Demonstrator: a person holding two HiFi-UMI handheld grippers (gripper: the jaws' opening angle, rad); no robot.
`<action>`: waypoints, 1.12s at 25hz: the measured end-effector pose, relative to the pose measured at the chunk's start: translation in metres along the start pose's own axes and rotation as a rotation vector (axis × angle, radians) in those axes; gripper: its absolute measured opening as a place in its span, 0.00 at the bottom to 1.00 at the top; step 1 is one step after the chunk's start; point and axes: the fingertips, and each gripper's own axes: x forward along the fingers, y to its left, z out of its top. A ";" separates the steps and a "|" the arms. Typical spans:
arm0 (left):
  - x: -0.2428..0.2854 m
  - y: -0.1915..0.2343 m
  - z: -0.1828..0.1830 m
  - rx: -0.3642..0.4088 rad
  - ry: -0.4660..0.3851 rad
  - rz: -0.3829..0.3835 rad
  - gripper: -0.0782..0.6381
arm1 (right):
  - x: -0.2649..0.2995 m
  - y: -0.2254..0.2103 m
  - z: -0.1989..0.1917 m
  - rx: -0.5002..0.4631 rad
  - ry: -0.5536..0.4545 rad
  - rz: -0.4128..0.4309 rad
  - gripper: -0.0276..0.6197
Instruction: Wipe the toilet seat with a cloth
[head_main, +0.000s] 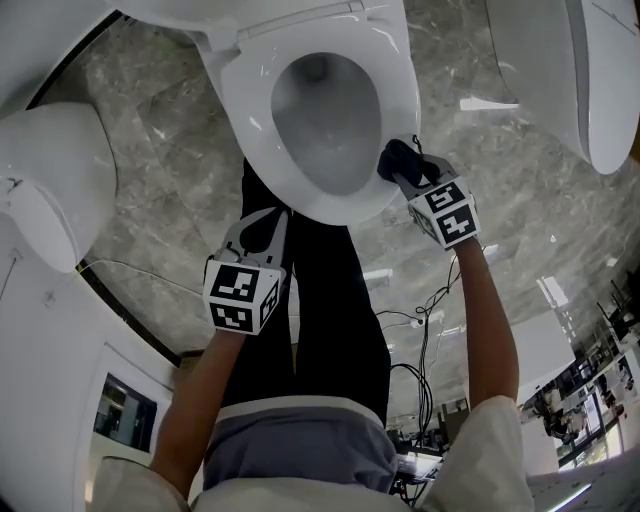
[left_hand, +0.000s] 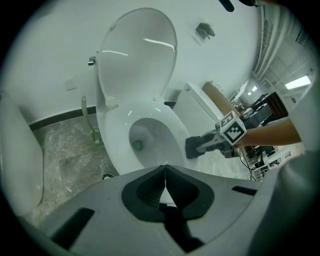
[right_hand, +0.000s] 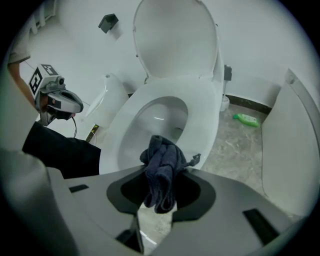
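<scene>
The white toilet (head_main: 330, 100) has its lid (left_hand: 137, 55) raised and its seat (head_main: 400, 90) down. My right gripper (head_main: 405, 175) is shut on a dark blue cloth (head_main: 398, 157), which rests on the seat's right rim near the front. In the right gripper view the bunched cloth (right_hand: 160, 160) hangs between the jaws of the right gripper (right_hand: 162, 197), over the seat (right_hand: 205, 105). My left gripper (head_main: 262, 228) is shut and holds nothing, in front of the bowl's left side. From the left gripper view, its closed tips (left_hand: 165, 172) point at the seat (left_hand: 115, 140), with the cloth (left_hand: 192, 146) off to the right.
The floor (head_main: 160, 140) is grey marble. White fixtures stand close on both sides, left (head_main: 45, 180) and right (head_main: 600, 70). A green bottle (right_hand: 246, 119) lies on the floor beside the toilet. The person's dark trouser legs (head_main: 330, 290) are at the bowl's front, and cables (head_main: 425, 340) trail behind.
</scene>
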 end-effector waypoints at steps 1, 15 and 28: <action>-0.001 0.002 0.001 -0.002 0.001 -0.003 0.12 | 0.000 -0.004 0.005 0.001 0.001 -0.008 0.21; -0.014 0.052 0.015 -0.080 -0.012 0.013 0.12 | 0.029 -0.062 0.099 0.131 -0.038 -0.194 0.21; -0.033 0.103 0.022 -0.151 -0.029 0.021 0.12 | 0.080 -0.051 0.207 0.119 -0.092 -0.207 0.21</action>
